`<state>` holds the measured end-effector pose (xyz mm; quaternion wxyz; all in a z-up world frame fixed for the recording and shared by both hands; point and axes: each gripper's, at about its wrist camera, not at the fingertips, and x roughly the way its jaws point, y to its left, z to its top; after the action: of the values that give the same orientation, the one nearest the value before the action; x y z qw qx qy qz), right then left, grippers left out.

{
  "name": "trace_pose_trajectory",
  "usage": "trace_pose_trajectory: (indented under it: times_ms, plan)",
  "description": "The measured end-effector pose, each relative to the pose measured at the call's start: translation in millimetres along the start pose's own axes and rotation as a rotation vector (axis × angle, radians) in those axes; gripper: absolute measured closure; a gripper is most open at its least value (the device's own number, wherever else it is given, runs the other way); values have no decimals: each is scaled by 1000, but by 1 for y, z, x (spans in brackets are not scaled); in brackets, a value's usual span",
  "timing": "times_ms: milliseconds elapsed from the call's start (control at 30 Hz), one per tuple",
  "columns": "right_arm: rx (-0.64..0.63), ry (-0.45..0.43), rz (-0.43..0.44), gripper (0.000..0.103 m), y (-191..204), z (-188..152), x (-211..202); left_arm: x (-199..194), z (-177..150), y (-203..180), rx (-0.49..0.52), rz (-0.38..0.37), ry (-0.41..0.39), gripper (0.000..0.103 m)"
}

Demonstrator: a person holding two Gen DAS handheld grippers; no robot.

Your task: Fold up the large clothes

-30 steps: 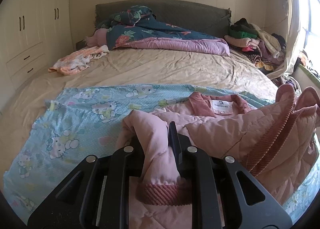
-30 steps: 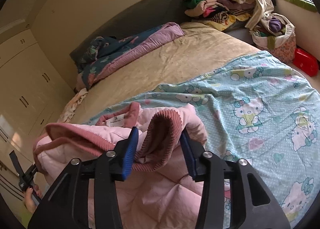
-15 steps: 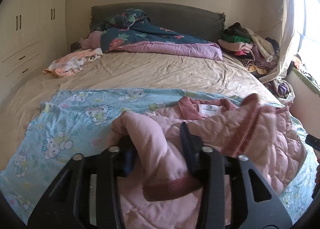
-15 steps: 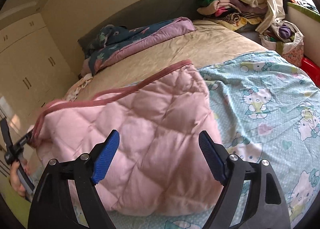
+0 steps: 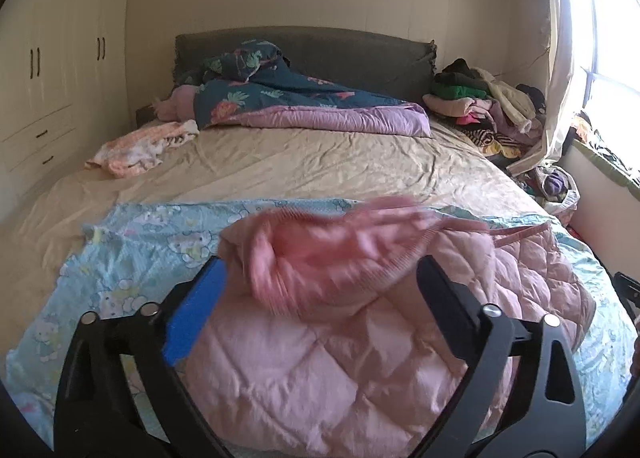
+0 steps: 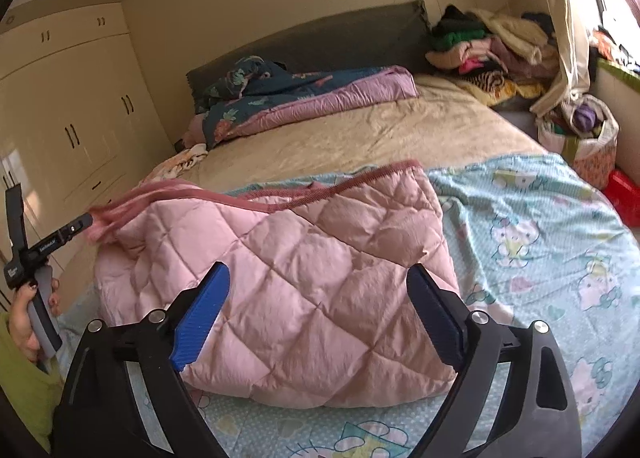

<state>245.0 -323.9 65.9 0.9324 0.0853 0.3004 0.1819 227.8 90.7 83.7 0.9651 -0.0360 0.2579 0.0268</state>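
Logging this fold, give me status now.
Left gripper and right gripper open, just released. Pink quilted jacket folded on cartoon sheet. Nothing blocking.

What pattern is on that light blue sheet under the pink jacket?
The light blue sheet is dotted and printed with cartoon cats; the right wrist view shows it best.

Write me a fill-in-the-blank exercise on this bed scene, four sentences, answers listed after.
1. The quilted jacket is coloured ____.
2. The jacket lies on a cartoon-cat sheet whose ground colour is light ____.
3. The right claw stands ____, gripping nothing.
4. The headboard behind the floral duvet is dark ____.

Answers: pink; blue; open; grey
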Motion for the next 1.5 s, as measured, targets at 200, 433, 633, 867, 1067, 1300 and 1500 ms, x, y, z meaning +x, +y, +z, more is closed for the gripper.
trace_pose_trajectory:
  times_ms: [200,433,633,867,1067,1300,1500]
  plan:
    - [-60,-36,-60,10,8,-1,-18,-9,-5,4,0,9,-1,10]
    - [-125,2,-197,8,-4,-16,-7,6,-38,37,-23,59,79,10]
    - [-125,114,-264,8,-34,-39,36,34,-79,73,-60,74,176,10]
    - [-74,172,-237,11,-57,-51,78,69,-102,78,-110,-20,241,10]
    - [-92,133,-215,80,-51,-39,92,78,-89,61,-70,-9,206,88]
    - [-18,1,-202,86,-50,30,92,92,-37,64,-104,35,142,91]
    - [20,97,-284,88,-67,44,149,139,-38,67,-107,107,217,92]
